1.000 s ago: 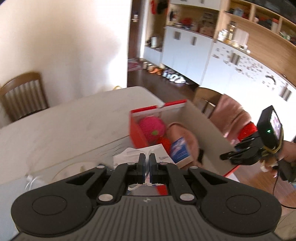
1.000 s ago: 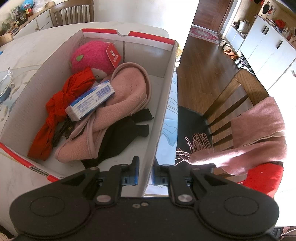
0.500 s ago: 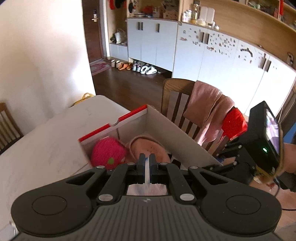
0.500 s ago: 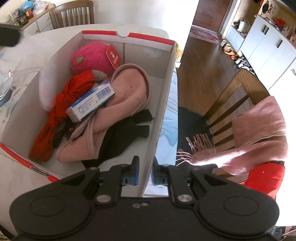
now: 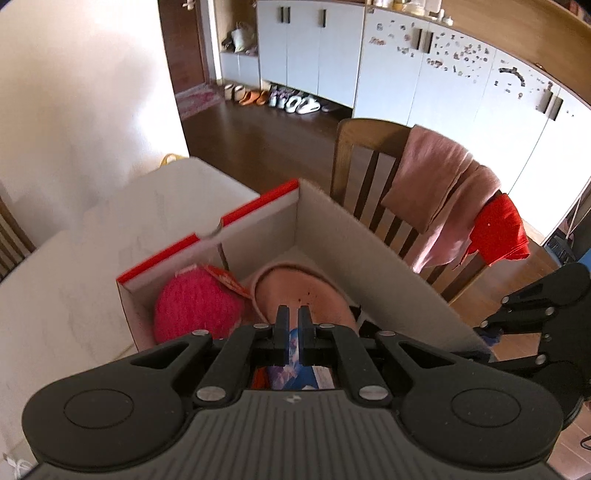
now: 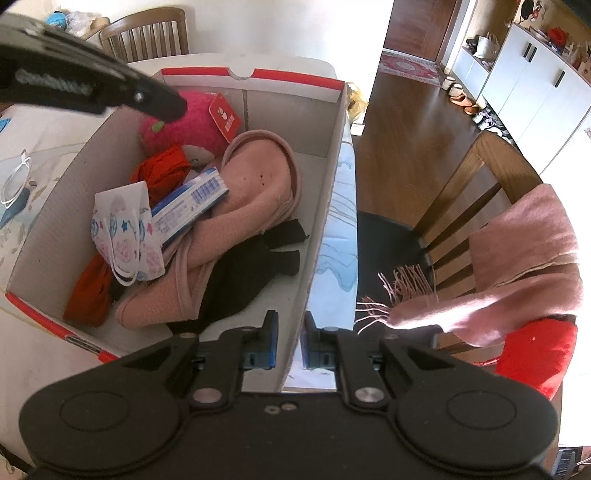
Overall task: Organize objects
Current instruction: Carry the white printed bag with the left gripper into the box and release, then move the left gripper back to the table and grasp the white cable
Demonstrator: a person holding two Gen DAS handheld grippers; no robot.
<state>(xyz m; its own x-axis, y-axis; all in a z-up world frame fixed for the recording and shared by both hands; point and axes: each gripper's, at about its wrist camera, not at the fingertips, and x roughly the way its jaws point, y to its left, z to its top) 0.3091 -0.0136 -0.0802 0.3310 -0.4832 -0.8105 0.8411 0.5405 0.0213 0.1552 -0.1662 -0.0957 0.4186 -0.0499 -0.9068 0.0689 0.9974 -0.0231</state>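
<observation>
A cardboard box [image 6: 288,79] with a red rim stands on the white table [image 5: 74,295]. It holds a pink knitted toy [image 6: 199,122], a pale pink cap [image 6: 258,192], a red cloth [image 6: 162,170], a black cloth [image 6: 251,266] and a blue-white carton [image 6: 192,205]. A printed face mask [image 6: 125,229] lies on top of them at the left. My left gripper [image 5: 291,314] hovers shut above the box, its pads bare; its tip [image 6: 173,109] shows over the toy. My right gripper [image 6: 290,325] is shut on the box's right wall [image 5: 369,251].
A wooden chair [image 6: 461,192] stands right of the table, draped with a pink scarf [image 6: 517,258] and a red garment [image 6: 535,354]. A second chair [image 6: 147,33] is at the far side. A white cable [image 6: 14,177] lies on the table left of the box.
My left gripper swung over the box and came lower. The face mask that was between its fingers now lies inside the box. The right gripper has not moved.
</observation>
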